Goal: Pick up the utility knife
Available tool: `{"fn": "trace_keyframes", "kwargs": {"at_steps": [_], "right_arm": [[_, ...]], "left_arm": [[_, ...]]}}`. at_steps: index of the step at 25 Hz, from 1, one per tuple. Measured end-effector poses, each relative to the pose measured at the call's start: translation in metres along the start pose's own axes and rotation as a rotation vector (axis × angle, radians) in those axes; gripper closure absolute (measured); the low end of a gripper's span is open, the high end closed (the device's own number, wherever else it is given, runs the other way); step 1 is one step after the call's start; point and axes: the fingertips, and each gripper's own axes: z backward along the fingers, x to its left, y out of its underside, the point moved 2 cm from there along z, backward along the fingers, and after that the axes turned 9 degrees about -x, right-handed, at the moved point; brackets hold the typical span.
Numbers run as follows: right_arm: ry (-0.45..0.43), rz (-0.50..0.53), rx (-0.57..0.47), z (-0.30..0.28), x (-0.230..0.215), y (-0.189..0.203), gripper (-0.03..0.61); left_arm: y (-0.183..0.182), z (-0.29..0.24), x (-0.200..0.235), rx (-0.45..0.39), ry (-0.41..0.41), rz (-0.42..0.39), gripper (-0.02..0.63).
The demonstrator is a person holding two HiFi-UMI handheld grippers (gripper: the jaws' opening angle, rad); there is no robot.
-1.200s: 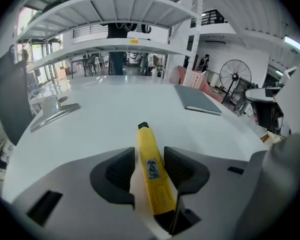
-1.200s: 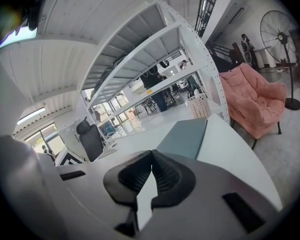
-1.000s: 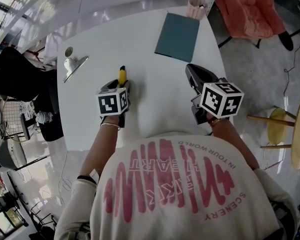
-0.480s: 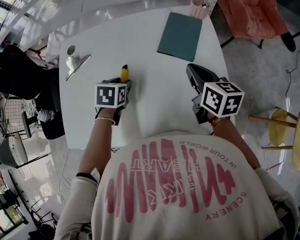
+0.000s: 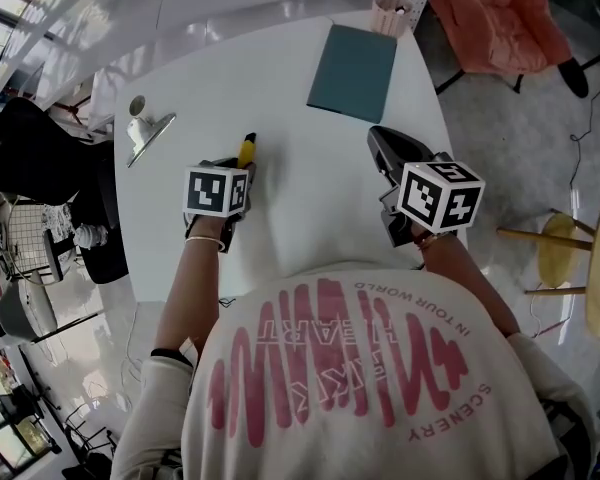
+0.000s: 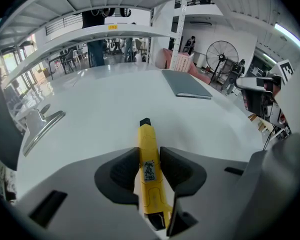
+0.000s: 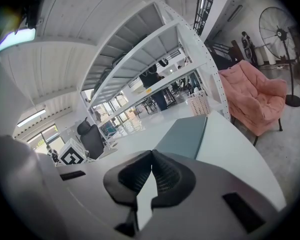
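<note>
The yellow utility knife lies on the white table, black tip pointing away from me. My left gripper points steeply down over its rear half. In the left gripper view the knife runs between the two dark pads, which touch both its sides. These jaws have just been closing with the knife between them. My right gripper hovers over the table's right side, clear of the knife. Its pads meet at the tips with nothing between them.
A teal notebook lies at the far right of the table, with a pink slatted cup behind it. A metal clamp-like piece sits at the far left. A pink chair and a wooden stool stand right of the table.
The left gripper's marker cube has rolled and tipped further down over the knife, and its jaws have drawn in onto the handle. The knife and the right gripper have not moved.
</note>
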Motion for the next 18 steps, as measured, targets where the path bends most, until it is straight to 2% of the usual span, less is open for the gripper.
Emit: {"fn": "trace_keyframes", "kwargs": {"at_steps": [11, 18], "right_arm": [[0.014, -0.004, -0.004, -0.0003, 0.0001, 0.0036, 0.563], [0.037, -0.006, -0.014, 0.0023, 0.0061, 0.0001, 0.563]], "left_arm": [[0.0003, -0.0019, -0.0007, -0.001, 0.035, -0.014, 0.48], [-0.0059, -0.0002, 0.0005, -0.051, 0.05, 0.045, 0.486]]}}
